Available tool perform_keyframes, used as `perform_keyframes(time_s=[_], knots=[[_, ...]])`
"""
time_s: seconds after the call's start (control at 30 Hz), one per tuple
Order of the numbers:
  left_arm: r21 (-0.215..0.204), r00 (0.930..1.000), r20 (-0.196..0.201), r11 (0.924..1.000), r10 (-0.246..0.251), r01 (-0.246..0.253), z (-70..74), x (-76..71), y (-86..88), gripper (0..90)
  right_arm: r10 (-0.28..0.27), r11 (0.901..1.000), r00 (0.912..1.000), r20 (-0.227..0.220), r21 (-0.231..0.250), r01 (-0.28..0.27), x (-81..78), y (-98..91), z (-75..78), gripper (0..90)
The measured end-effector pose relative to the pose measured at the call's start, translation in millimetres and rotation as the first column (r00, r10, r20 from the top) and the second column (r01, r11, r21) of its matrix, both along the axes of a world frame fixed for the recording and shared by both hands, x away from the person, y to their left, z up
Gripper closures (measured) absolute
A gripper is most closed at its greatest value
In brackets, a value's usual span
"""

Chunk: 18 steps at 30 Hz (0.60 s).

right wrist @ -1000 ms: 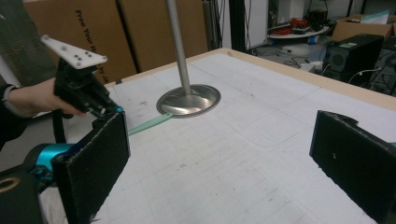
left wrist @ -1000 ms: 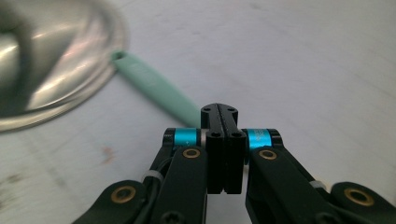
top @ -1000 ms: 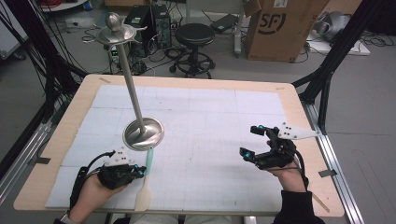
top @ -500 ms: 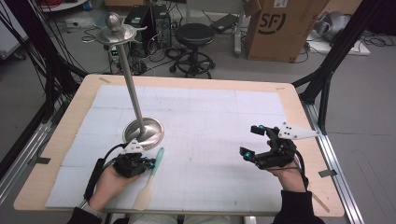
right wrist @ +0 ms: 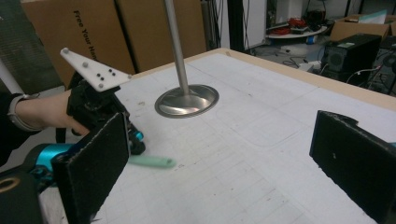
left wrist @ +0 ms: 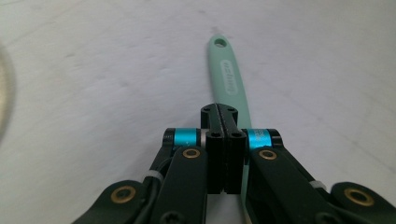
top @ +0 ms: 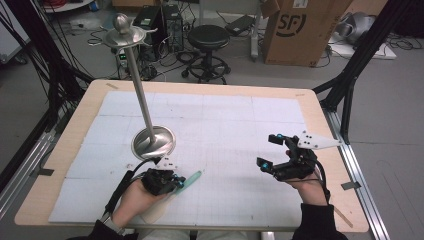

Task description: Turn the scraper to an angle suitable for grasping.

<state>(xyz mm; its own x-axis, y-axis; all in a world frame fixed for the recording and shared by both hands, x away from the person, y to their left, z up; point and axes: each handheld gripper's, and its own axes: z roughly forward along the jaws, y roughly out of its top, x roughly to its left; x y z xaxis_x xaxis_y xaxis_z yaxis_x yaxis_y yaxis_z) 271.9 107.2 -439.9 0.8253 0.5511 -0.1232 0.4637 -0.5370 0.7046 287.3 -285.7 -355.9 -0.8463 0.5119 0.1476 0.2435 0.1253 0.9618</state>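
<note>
Between the left gripper's (left wrist: 223,140) jaws, which are pressed tight on its lower stretch, sits a mint-green utensil handle (left wrist: 226,74), its holed end reaching out ahead of them, low over the white mat (top: 225,130). Keeping that pinch firm and the handle level seems wise while carrying it, steering clear of the steel stand (top: 153,141) beside the jaws. Well apart, the right gripper (top: 272,151) hovers, jaws spread and empty.

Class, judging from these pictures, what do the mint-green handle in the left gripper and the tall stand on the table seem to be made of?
Mint-green handle: probably matte plastic or silicone, given its even pastel colour, moulded lettering and hanging hole. Tall stand: apparently polished metal, as its dished base and slim pole show bright, mirror-like reflections.
</note>
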Motion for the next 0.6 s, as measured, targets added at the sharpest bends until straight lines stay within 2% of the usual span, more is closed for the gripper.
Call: perform_keyframes(time_s=[0.1,0.23,0.33,0.5,0.6], knots=[[-0.006,0.9971,-0.002,0.9971,-0.076,0.076,-0.3,-6.3,-8.8,89.7,-0.004,1.0,1.0,0.001,0.004,0.004,-0.8,-1.3,0.0,3.8],[0.001,0.9903,-0.003,0.9903,-0.139,0.139,0.5,-12.1,-16.6,89.7,-0.008,0.9999,1.0,0.002,0.006,0.008,-2.0,-3.4,0.0,3.8],[0.021,0.9892,0.004,0.9891,-0.146,0.146,1.6,-15.1,-20.7,89.7,-0.01,0.9999,0.9999,-0.001,0.006,0.01,-2.9,-4.9,-0.3,3.8],[0.024,0.9788,0.012,0.9787,-0.204,0.204,1.5,-20.3,-26.7,89.7,-0.019,0.9998,0.9998,0.0,0.012,0.019,-3.7,-7.6,-0.7,3.8],[0.026,0.976,0.022,0.976,-0.217,0.216,1.5,-21.1,-27.0,89.7,-0.018,0.9998,0.9998,-0.001,0.012,0.018,-3.6,-7.8,-0.6,3.8]])
